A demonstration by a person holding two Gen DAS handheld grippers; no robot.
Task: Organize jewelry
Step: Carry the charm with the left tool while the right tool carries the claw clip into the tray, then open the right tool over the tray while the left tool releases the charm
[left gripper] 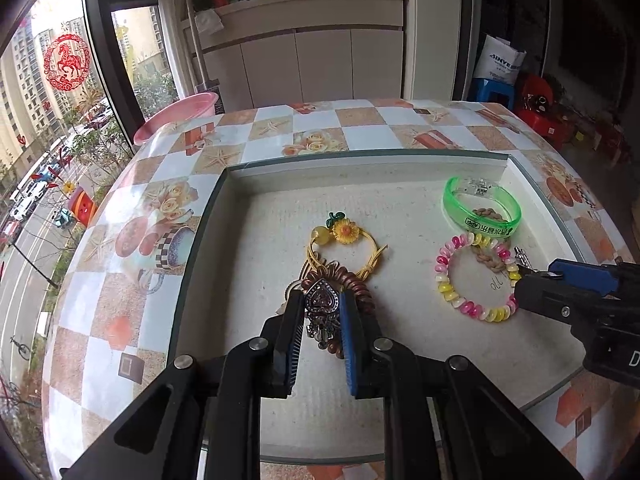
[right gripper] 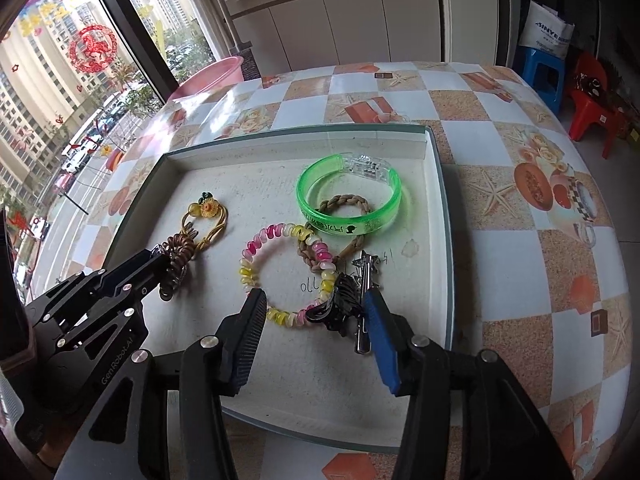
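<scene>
A white tray [left gripper: 360, 160] [right gripper: 300, 148] holds the jewelry. In the left wrist view my left gripper [left gripper: 320, 298] is shut on a brown spiral hair tie with a heart charm [left gripper: 320, 296], low over the tray's left half; from the right wrist view it is the left gripper [right gripper: 160, 260] on the brown tie [right gripper: 180, 252]. My right gripper [right gripper: 313, 298] [left gripper: 536, 276] stands open over the tray. A black claw clip [right gripper: 336, 304] and a silver star hairpin [right gripper: 364, 272] lie between its fingers, near the blue one. The pink-yellow spiral tie [right gripper: 248, 264] [left gripper: 442, 268] lies just ahead.
A green translucent bangle [right gripper: 348, 228] [left gripper: 492, 226], a braided beige cord [right gripper: 344, 200] and a yellow sunflower bracelet [left gripper: 346, 232] [right gripper: 208, 210] also lie in the tray. A pink basin [left gripper: 180, 114] sits past the checked table's far left edge. A blue stool [right gripper: 542, 68] and a red chair [right gripper: 592, 100] stand at right.
</scene>
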